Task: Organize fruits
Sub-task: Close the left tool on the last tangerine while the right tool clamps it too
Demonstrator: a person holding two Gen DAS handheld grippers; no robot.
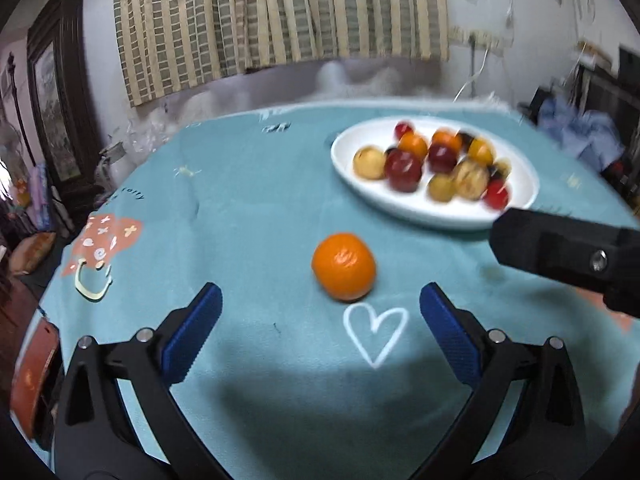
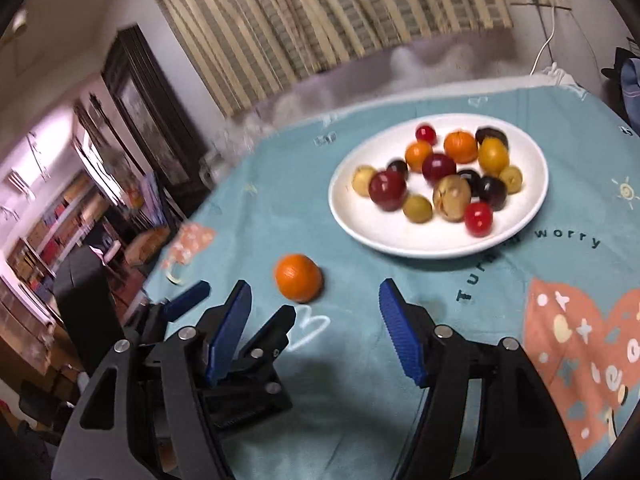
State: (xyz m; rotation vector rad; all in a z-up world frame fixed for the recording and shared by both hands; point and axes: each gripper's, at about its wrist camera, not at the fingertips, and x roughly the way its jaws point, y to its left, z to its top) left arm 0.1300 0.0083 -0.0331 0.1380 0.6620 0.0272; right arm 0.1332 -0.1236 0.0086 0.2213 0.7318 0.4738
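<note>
An orange (image 1: 343, 266) lies alone on the teal tablecloth, just ahead of my left gripper (image 1: 320, 312), which is open and empty with its blue pads either side. It also shows in the right wrist view (image 2: 298, 278). A white oval plate (image 1: 436, 216) behind it holds several small fruits: red, orange, yellow and dark ones. My right gripper (image 2: 314, 302) is open and empty, above the cloth in front of the plate (image 2: 400, 244). The right gripper's black body (image 1: 568, 254) shows in the left wrist view; the left gripper (image 2: 240, 304) shows low left in the right wrist view.
The round table carries a teal cloth (image 1: 248, 208) with a white heart print (image 1: 374, 330) and pink patches. Striped curtains (image 1: 280, 16) hang behind. A dark framed picture (image 1: 56, 92) and shelves (image 2: 48, 224) stand to the left, beyond the table edge.
</note>
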